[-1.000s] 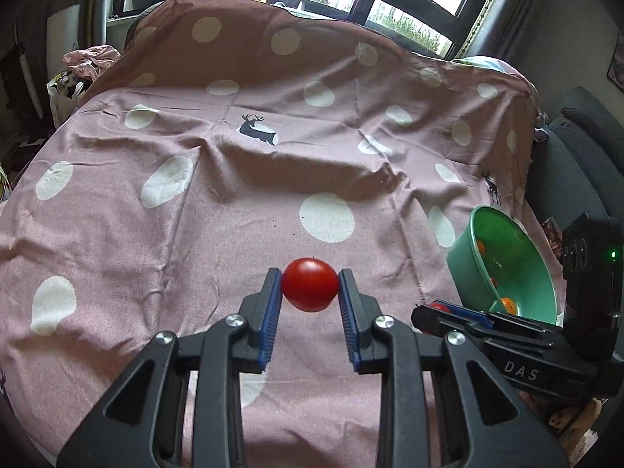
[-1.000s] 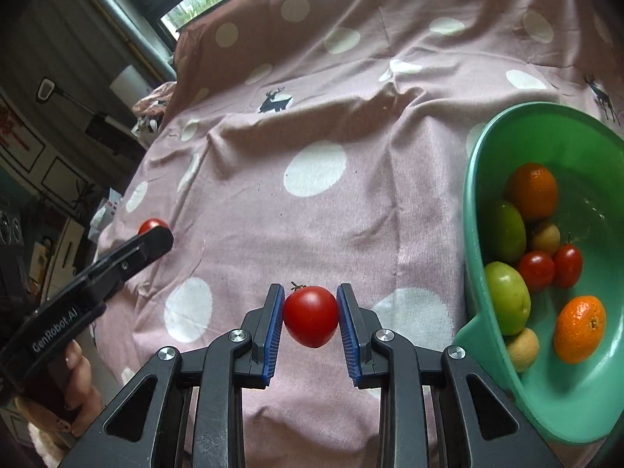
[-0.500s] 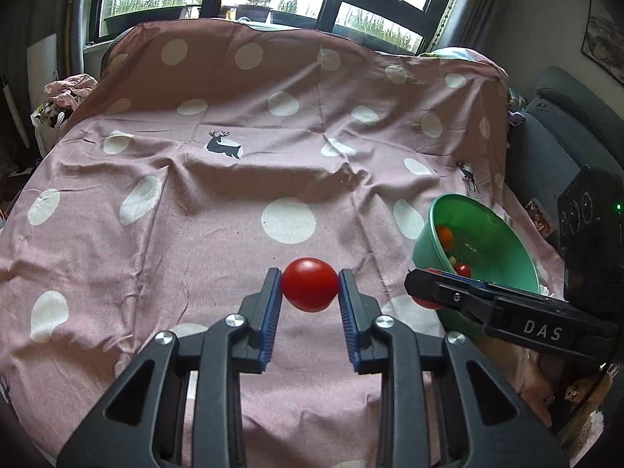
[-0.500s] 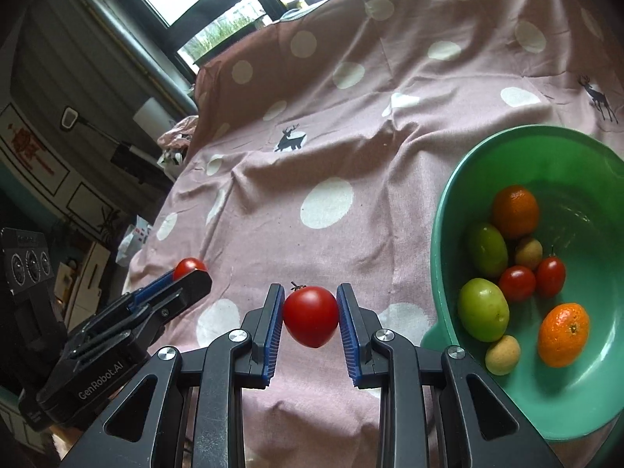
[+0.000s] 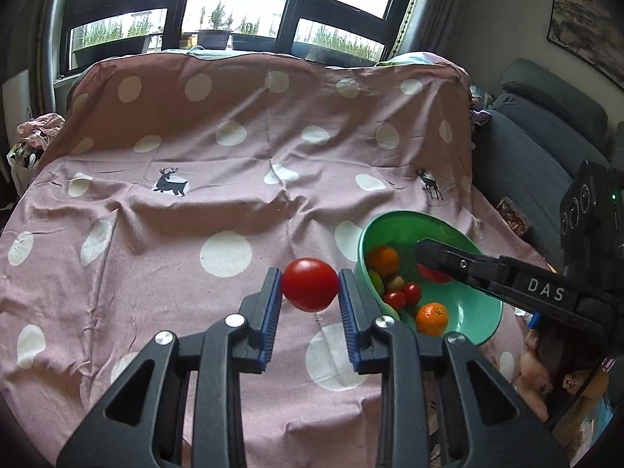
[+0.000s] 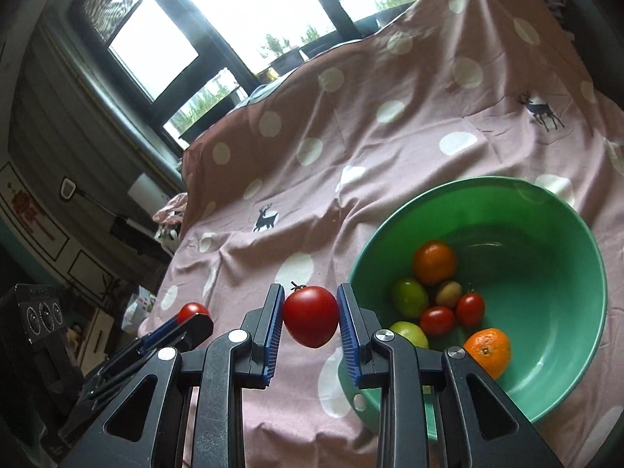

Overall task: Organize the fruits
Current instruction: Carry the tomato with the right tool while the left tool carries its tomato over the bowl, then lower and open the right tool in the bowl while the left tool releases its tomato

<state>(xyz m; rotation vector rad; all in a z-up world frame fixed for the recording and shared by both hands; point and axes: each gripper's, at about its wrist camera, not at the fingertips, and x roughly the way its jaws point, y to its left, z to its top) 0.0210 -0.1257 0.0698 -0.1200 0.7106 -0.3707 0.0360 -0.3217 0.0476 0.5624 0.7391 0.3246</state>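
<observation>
Left gripper (image 5: pixel 311 288) clamping a red tomato (image 5: pixel 310 284) between its blue pads, carrying it raised above the pink dotted cloth (image 5: pixel 218 210). Right gripper (image 6: pixel 311 321) likewise pinching a second tomato (image 6: pixel 311 321), stem tuft pointing up and to the left.

Having swung toward the green bowl (image 5: pixel 477 321) over the last second: a second ago the bowl lying at the far right edge of the left view, now sitting just right of the left gripper's fingertips and nearly touching the right pad in the picture. In the right view, the bowl rim (image 6: pixel 592 257) now spreading ahead and to the right of the fingers, with more window and far cloth showing than before, suggesting a lift and a tilt upward. Right gripper's tip with its tomato now reaching over the bowl's interior in the left view.

Already lying in the bowl: two oranges (image 6: pixel 434 262), green fruits (image 6: pixel 409 296), two small tomatoes (image 6: pixel 437 320) and a brownish fruit (image 6: pixel 448 293).

Probably nearing the drop: right tomato looking close to release, left one likely next. Needing a low release, so as not to bruise the fruit below.
</observation>
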